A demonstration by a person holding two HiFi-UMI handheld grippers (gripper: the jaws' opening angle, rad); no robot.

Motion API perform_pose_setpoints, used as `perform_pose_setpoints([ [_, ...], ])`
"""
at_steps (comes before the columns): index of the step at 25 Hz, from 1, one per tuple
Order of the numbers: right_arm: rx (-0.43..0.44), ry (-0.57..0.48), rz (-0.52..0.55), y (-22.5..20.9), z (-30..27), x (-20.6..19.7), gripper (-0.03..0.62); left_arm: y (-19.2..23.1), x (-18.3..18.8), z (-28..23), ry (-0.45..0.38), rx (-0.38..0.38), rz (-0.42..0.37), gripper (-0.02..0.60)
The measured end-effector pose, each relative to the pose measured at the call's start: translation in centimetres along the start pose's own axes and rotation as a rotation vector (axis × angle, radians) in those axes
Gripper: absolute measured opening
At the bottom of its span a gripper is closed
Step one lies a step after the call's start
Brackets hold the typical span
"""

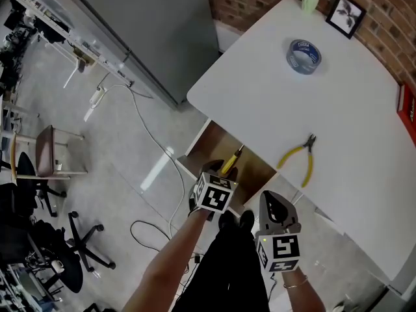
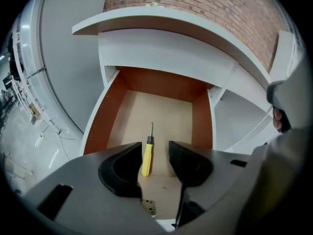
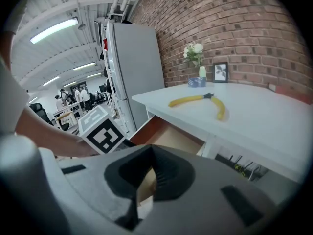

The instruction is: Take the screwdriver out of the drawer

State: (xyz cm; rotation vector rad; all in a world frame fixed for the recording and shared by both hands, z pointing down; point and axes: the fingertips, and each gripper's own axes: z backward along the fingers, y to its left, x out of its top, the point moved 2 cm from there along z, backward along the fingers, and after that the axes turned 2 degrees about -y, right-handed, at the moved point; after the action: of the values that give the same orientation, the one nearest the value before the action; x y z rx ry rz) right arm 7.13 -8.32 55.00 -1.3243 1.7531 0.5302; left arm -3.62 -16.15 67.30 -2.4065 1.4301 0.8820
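Our left gripper (image 2: 155,149) hovers with jaws parted over the open drawer (image 2: 200,121); the yellow screwdriver (image 2: 147,155) lies just ahead between them, untouched; our right gripper (image 3: 152,148) is closed, empty.

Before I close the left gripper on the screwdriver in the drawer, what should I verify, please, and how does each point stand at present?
1. Drawer open far enough: ok, its floor shows.
2. Screwdriver free to take: ok, it lies flat and nothing lies on it.
3. Left gripper open: ok, fingers apart, nothing held.
4. Aim: ok, the yellow handle shows in the gap between the fingers.
5. Gripper low enough to close on the handle: cannot tell.
6. Right gripper out of the way: ok, shut, empty, off to the side of the drawer.
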Motion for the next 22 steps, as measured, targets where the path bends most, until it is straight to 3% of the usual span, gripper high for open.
perform_pose_setpoints([
  [12, -0.016, 0.028, -0.052, -0.8, -1.2, -2.4, 0.002, -0.3, -0.6, -4.4, 0.117, -0.018, -0.113, 0.167],
  [22, -0.007, 0.059, -0.068, -1.2, -2.5, -3.5, 0.002, 0.4, -1.9, -6.7, 0.184, -0.021, -0.117, 0.167],
])
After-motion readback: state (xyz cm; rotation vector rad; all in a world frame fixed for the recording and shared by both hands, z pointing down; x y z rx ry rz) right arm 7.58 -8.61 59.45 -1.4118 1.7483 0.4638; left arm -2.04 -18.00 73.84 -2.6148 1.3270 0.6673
